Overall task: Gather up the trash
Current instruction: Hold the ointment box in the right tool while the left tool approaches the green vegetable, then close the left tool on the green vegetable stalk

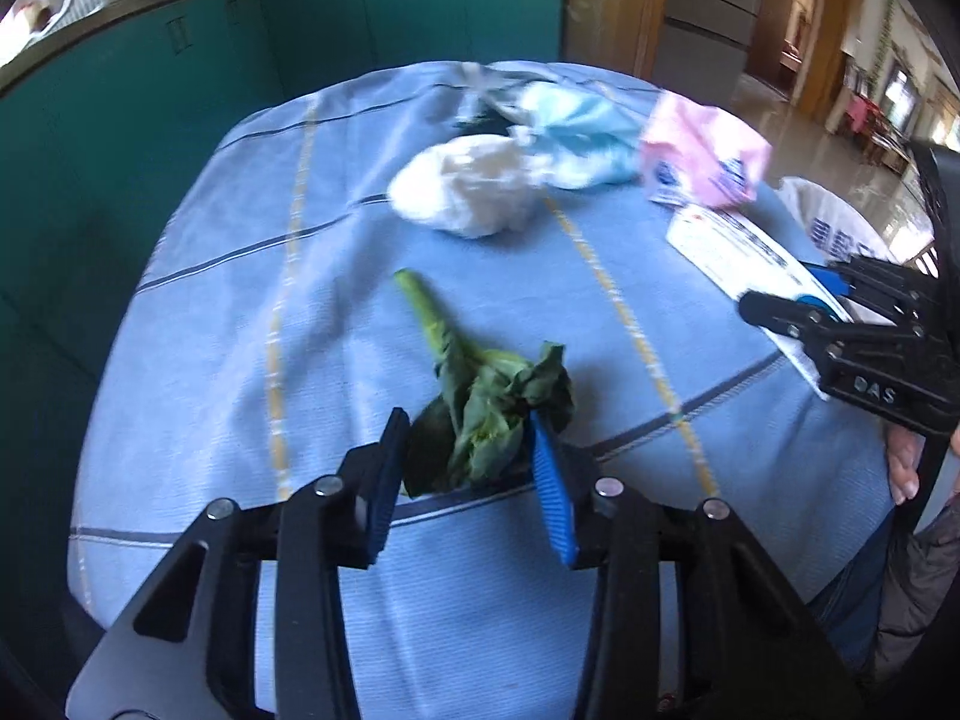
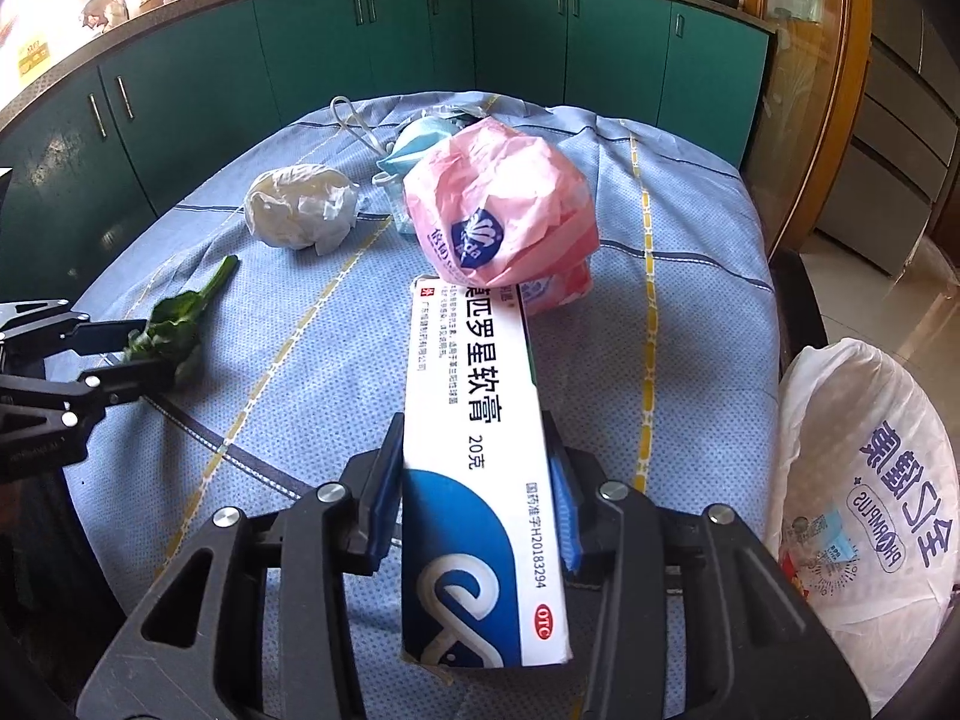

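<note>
Between the left claw's (image 1: 474, 450) spread blue pads sits a wilted green leaf (image 1: 492, 402), but the pads do not squeeze it. Off to its right, the right claw (image 2: 477, 480) pinches a white and blue box (image 2: 474, 450). Past the claws lie a white paper ball (image 1: 465, 192) and a pink wrapper (image 2: 498, 210).

Left gripper (image 1: 471, 438) was low over the table, jaws part-spread around a wilted leaf (image 1: 492, 414), closure unclear; right gripper (image 2: 480, 474) was level, pads (image 2: 384, 498) clamped on both sides of a medicine box (image 2: 474, 468).
</note>
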Demonstrator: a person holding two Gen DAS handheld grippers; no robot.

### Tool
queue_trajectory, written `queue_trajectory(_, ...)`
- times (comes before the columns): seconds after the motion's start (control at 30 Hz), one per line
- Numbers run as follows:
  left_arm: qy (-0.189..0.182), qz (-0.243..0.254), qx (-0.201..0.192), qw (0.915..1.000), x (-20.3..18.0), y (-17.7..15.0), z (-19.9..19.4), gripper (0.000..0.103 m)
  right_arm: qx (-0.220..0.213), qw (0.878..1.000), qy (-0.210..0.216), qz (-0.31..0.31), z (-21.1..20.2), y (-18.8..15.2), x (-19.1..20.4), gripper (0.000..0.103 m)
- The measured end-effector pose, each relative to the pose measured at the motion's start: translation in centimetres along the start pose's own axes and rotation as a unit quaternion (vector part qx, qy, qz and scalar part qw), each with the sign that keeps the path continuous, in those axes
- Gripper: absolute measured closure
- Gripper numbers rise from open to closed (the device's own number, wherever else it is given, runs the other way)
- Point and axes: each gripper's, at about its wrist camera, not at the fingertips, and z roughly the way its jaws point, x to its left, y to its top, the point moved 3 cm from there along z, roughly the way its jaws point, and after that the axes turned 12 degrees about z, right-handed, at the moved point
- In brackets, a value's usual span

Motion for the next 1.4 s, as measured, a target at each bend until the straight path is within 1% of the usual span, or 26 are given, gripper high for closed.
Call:
queue_trajectory(0.03, 0.003, -0.009, 0.000, 1.0000, 0.5, 0.0, -0.1, 0.053, -0.001, 1.000, -0.003, -0.001, 0.1, 0.0, 0.1, 0.053)
queue_trajectory(0.07, 0.001, -0.016, -0.002, 0.9999, 0.8, 0.0, -0.1, 0.050, -0.003, 1.000, -0.005, -0.002, 0.1, 0.1, 0.2, 0.053)
queue_trajectory(0.1, -0.006, -0.021, -0.006, 0.9997, 0.9, 0.0, -0.3, 0.045, -0.003, 1.000, -0.005, -0.004, 0.2, 0.1, 0.4, 0.053)
queue_trajectory(0.13, -0.013, -0.024, -0.009, 0.9996, 1.0, 0.1, -0.3, 0.041, -0.003, 1.000, -0.005, -0.006, 0.2, 0.1, 0.5, 0.051)
queue_trajectory(0.23, -0.018, -0.012, -0.020, 0.9996, 0.1, 0.5, -0.5, 0.034, -0.005, 1.000, -0.007, -0.008, 0.3, 0.1, 0.7, 0.048)
queue_trajectory(0.3, -0.019, 0.003, -0.023, 0.9995, -0.8, 0.7, -0.5, 0.032, -0.005, 1.000, -0.008, -0.007, 0.4, 0.1, 0.7, 0.046)
queue_trajectory(0.4, -0.014, 0.010, -0.017, 0.9997, -1.5, 0.8, 0.1, 0.032, -0.004, 1.000, -0.008, -0.006, 0.4, 0.1, 0.6, 0.044)
queue_trajectory(0.53, -0.016, 0.010, -0.009, 0.9998, -1.7, 0.8, 0.9, 0.032, -0.004, 1.000, -0.008, -0.009, 0.4, 0.1, 0.7, 0.041)
queue_trajectory(0.67, -0.021, 0.003, -0.010, 0.9997, -1.5, 0.6, 0.9, 0.032, -0.004, 1.000, -0.008, -0.010, 0.5, 0.0, 0.8, 0.040)
queue_trajectory(0.77, -0.019, 0.002, -0.008, 0.9998, -1.5, 0.5, 1.0, 0.038, -0.005, 1.000, -0.009, -0.010, 0.5, 0.0, 0.8, 0.040)
queue_trajectory(0.8, -0.018, 0.001, -0.007, 0.9998, -1.4, 0.5, 1.1, 0.042, -0.005, 1.000, -0.008, -0.010, 0.5, 0.1, 0.8, 0.040)
queue_trajectory(0.87, -0.012, 0.002, -0.007, 0.9999, -1.4, 0.5, 1.2, 0.047, -0.005, 1.000, -0.009, -0.010, 0.5, 0.0, 0.9, 0.039)
queue_trajectory(0.93, -0.009, 0.002, -0.008, 0.9999, -1.2, 0.5, 1.2, 0.056, -0.005, 1.000, -0.008, -0.011, 0.5, 0.0, 0.9, 0.039)
queue_trajectory(0.97, -0.009, 0.002, -0.009, 0.9999, -1.1, 0.5, 1.1, 0.058, -0.005, 1.000, -0.008, -0.011, 0.5, 0.0, 0.9, 0.039)
queue_trajectory(1.03, -0.005, -0.001, -0.009, 0.9999, -0.9, 0.5, 1.1, 0.070, -0.005, 1.000, -0.009, -0.011, 0.5, 0.0, 0.9, 0.039)
queue_trajectory(1.13, -0.001, -0.003, -0.010, 0.9999, -0.6, 0.5, 1.1, 0.077, -0.005, 1.000, -0.009, -0.011, 0.5, 0.0, 0.9, 0.039)
queue_trajectory(1.23, -0.003, -0.007, -0.012, 0.9999, -0.3, 0.5, 1.0, 0.082, -0.005, 1.000, -0.009, -0.012, 0.5, 0.0, 0.9, 0.039)
queue_trajectory(1.4, 0.005, -0.013, -0.018, 0.9997, 0.2, 0.6, 0.6, 0.082, -0.006, 1.000, -0.005, -0.020, 0.4, -0.1, 1.4, 0.039)
